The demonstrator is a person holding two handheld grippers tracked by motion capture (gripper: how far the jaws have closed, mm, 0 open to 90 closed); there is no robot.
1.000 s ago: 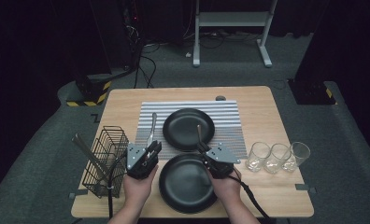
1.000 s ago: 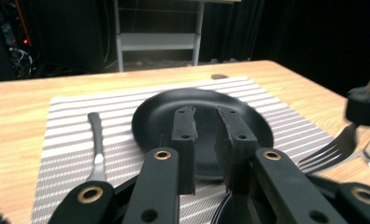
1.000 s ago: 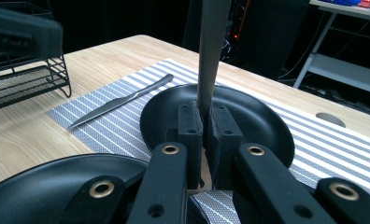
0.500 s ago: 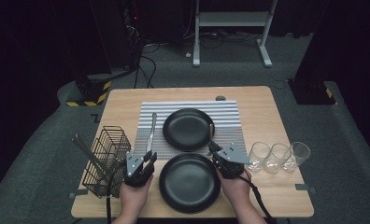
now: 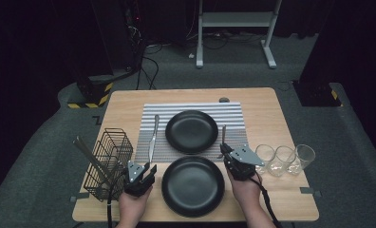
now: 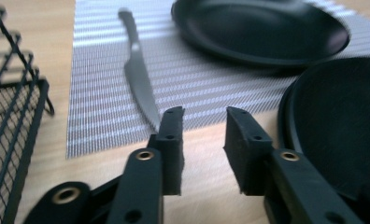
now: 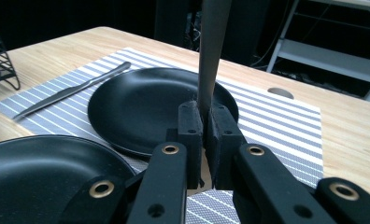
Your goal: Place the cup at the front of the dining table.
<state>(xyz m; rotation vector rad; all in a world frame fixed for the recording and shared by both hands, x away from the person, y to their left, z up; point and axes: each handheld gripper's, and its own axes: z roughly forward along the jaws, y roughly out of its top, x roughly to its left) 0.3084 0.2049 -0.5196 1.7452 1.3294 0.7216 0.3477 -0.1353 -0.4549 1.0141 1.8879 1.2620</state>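
Two black plates sit on the table: the far plate (image 5: 192, 130) (image 7: 150, 105) on a striped placemat (image 5: 195, 110), the near plate (image 5: 193, 186) (image 6: 346, 135) in front of it. A knife (image 5: 153, 135) (image 6: 138, 77) lies on the mat left of the far plate. My left gripper (image 5: 147, 170) (image 6: 205, 113) hovers low over the bare wood, just short of the knife tip. Its jaws have just been opening and nothing is between them. My right gripper (image 5: 225, 154) (image 7: 204, 111) is shut on a grey piece of cutlery (image 5: 223, 135) (image 7: 213, 46), right of the plates.
A black wire basket (image 5: 108, 164) (image 6: 10, 116) with long utensils stands at the left. Three clear glasses (image 5: 286, 159) line up at the right. A round cable hole (image 5: 224, 99) lies near the table's far edge.
My left gripper has drawn back toward the near edge and sunk lower, with its jaws wider apart. The right gripper has shifted to the right with the cutlery in it.
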